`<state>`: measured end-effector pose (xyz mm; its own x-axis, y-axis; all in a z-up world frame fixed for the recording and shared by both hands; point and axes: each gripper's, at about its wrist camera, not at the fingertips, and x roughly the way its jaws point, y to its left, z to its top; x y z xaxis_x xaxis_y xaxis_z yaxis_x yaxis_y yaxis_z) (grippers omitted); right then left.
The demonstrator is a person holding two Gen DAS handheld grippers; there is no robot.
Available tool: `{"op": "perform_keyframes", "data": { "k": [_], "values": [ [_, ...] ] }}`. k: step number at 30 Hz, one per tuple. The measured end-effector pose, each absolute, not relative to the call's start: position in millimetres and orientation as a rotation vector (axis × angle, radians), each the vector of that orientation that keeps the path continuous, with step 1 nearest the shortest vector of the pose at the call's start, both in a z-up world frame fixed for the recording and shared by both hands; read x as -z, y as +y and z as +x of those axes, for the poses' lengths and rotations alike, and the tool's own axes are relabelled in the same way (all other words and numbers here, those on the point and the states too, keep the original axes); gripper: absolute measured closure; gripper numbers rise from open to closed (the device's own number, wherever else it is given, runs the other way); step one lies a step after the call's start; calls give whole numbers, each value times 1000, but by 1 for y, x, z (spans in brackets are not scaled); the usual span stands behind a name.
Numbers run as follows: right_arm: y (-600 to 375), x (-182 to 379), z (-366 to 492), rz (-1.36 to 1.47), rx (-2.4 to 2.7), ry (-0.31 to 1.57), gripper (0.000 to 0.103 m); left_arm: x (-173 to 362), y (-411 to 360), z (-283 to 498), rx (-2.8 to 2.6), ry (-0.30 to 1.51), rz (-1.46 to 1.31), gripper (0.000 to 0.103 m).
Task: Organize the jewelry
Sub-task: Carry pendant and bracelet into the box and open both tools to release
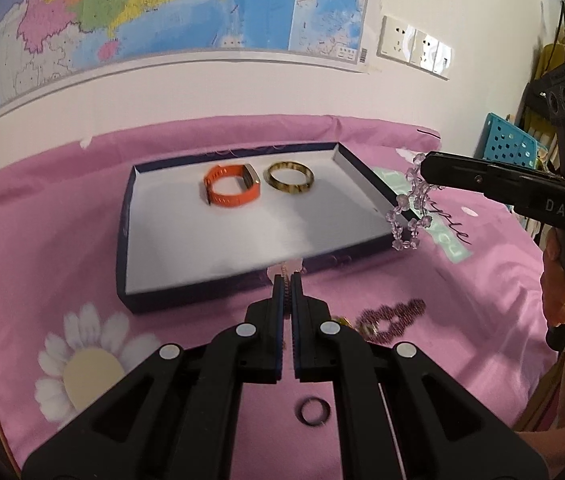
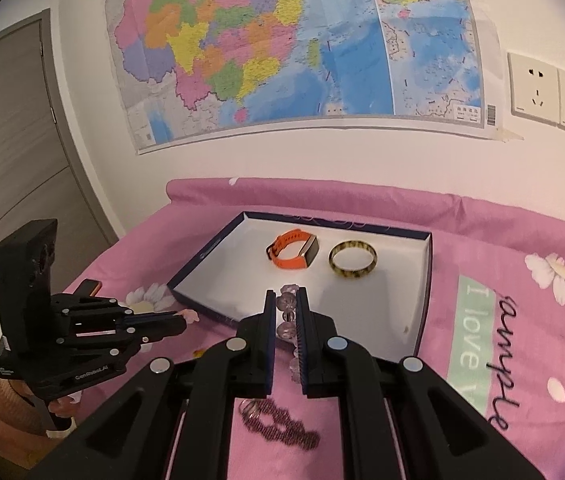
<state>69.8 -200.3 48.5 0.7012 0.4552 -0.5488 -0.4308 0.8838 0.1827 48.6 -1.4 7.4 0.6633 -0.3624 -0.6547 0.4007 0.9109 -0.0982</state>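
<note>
wall map (image 2: 294, 52), wall sockets (image 2: 554, 94), grey door (image 2: 14, 152)

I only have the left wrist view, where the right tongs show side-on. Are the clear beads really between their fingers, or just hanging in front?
Observer: Between them. The right wrist view looks straight down the right tongs, and the clear bead bracelet is pinched between the two fingers, with more beads trailing back toward the camera.
Operator: What lies under those tongs?
Observer: The dark purple beaded bracelet, on the pink cloth short of the tray.
</note>
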Motion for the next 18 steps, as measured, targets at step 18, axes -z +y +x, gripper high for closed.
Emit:
{"op": "perform_keyframes", "data": {
  "k": [18],
  "values": [
    [-187, -29, 151, 24, -436, 675, 95, -4, -2, 122, 376, 739, 69, 99]
  ]
}}
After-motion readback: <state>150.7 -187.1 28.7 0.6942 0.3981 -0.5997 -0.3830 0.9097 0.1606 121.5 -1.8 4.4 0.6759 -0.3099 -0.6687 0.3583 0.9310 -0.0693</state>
